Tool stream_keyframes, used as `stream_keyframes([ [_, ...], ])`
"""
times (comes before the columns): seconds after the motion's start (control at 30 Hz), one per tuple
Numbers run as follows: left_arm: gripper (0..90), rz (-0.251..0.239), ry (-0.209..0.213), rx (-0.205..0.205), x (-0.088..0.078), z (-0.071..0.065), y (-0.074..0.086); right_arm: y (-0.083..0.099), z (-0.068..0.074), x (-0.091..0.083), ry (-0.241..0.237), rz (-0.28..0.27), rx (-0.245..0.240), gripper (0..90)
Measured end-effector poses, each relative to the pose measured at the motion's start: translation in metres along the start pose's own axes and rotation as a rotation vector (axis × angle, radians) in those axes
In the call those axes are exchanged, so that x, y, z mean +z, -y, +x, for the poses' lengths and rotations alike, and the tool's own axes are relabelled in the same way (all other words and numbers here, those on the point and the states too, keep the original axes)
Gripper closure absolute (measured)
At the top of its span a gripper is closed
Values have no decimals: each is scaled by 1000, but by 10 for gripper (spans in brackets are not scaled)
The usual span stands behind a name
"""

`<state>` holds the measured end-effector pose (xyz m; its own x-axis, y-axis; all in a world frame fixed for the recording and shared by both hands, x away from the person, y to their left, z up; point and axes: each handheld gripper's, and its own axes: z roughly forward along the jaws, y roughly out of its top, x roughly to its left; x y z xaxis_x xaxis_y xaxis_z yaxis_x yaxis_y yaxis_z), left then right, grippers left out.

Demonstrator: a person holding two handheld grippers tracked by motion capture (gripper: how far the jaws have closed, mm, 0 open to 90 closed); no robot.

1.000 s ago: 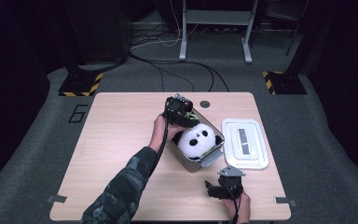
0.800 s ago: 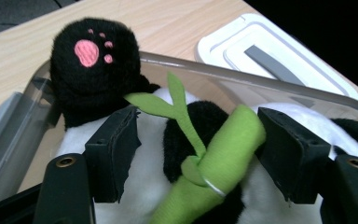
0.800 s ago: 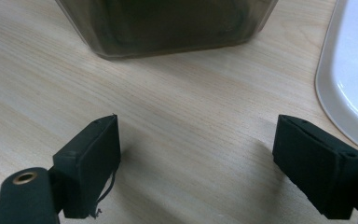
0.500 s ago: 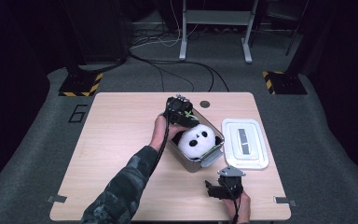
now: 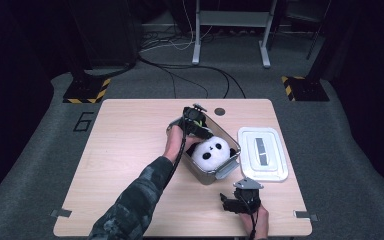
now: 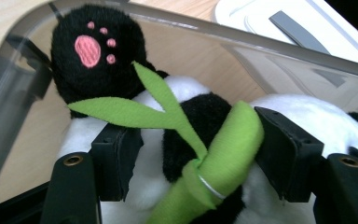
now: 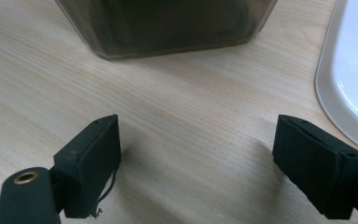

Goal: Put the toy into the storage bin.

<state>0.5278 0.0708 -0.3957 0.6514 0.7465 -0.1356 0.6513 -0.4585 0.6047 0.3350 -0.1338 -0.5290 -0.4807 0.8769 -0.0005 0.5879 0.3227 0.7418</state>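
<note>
Left gripper is down inside the clear bin, jaws set either side of the panda. In the left gripper view, the green bamboo stalk runs up between the jaws; the right jaw's pad touches the stalk, the left jaw's pad sits against white fur, with black fur between that pad and the stalk. The jaws have just been closing in on the toy, half-spread now. Beyond them, the black paw with its pink pad rests against the bin's far wall, and two green leaves fan out just ahead of the jaws.

From above, the panda lies face up in the bin, head toward the right gripper.

That right gripper rests low on the table, jaws spread wide with bare wood between them. Straight ahead of it stands the bin's near wall; to its right lies the white lid, flat on the table just beside the bin.
</note>
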Motion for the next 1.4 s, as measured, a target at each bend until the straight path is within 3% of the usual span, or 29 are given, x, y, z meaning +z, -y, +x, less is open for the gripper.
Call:
stream_keyframes([
  [0.2,329,-23,33,-9,-12,-2,1,0,0,0,0,1,0,146],
  [0.3,330,-40,80,0,-21,-5,6,0,0,0,-2,0,2,146],
  [0.43,338,-48,80,9,-24,-8,11,0,0,0,-2,0,2,146],
  [0.63,388,-14,47,29,-17,-10,12,0,0,0,-1,0,3,147],
  [0.77,411,41,59,23,-6,-8,15,0,0,0,0,0,3,147],
  [0.97,413,61,39,47,-3,-11,14,0,0,0,-1,1,4,147],
  [1.07,397,36,50,39,-8,-10,13,0,0,0,-1,0,3,148],
  [1.1,396,-6,51,25,-15,-8,13,0,0,0,1,1,0,147],
  [1.13,401,-6,51,25,-15,-8,13,0,0,0,1,1,0,147],
  [1.17,408,-49,53,9,-22,-5,13,0,0,0,1,0,0,147],
  [1.23,433,-86,44,-6,-30,0,12,0,0,0,1,0,0,147],
  [1.4,515,-81,72,-31,-30,8,13,0,0,0,0,1,1,147],
])
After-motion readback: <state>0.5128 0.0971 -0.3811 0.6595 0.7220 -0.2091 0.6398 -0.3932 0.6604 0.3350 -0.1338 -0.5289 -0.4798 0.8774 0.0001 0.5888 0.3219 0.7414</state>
